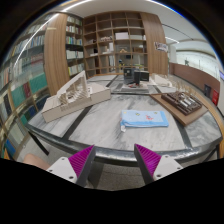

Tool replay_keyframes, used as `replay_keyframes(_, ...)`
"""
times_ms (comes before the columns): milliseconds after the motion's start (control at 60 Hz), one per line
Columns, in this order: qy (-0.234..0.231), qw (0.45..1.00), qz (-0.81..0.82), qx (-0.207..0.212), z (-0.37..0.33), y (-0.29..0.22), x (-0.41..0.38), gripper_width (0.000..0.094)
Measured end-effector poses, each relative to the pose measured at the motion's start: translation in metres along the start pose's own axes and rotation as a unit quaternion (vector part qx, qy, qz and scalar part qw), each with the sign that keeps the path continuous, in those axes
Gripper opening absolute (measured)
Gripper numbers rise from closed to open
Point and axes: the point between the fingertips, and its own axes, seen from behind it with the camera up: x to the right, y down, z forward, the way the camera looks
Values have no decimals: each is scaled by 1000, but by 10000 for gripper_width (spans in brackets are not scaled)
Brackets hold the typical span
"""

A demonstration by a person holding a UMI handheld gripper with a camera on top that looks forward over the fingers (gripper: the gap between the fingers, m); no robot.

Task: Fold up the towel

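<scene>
A light blue towel (pixel 144 119) lies in a folded, slightly rumpled heap on the grey marble table (pixel 95 125), beyond the fingers and a little to the right. My gripper (pixel 114 160) is open and empty, held over the table's near metal edge (pixel 112 148). Its two magenta pads (pixel 80 160) stand wide apart with nothing between them. The towel is well ahead of the fingertips and apart from them.
An architectural model (pixel 75 97) on a wooden base stands on the table at the left. A dark tray with small objects (pixel 184 102) sits at the right. A monitor and desk items (pixel 134 77) are further back. Tall bookshelves (pixel 110 40) line the far wall.
</scene>
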Motion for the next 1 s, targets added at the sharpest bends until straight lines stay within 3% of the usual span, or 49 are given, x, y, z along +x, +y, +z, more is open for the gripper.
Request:
replay_keyframes(117,9,1000,-13,5,17,-11,14,809)
replay_keyframes(383,8,1000,-10,-19,138,-43,28,752)
replay_keyframes(633,41,996,-71,-40,240,-58,54,734)
replay_keyframes(717,44,993,-96,-50,260,-55,57,601)
replay_keyframes(767,38,990,-117,-70,267,-44,56,405)
replay_keyframes(783,35,990,-122,-62,269,-50,51,269)
replay_keyframes(800,35,989,-131,-57,272,-48,52,258)
replay_keyframes(850,47,982,-176,-51,273,-48,57,36)
replay_keyframes(1000,85,966,-243,-32,275,-51,58,7)
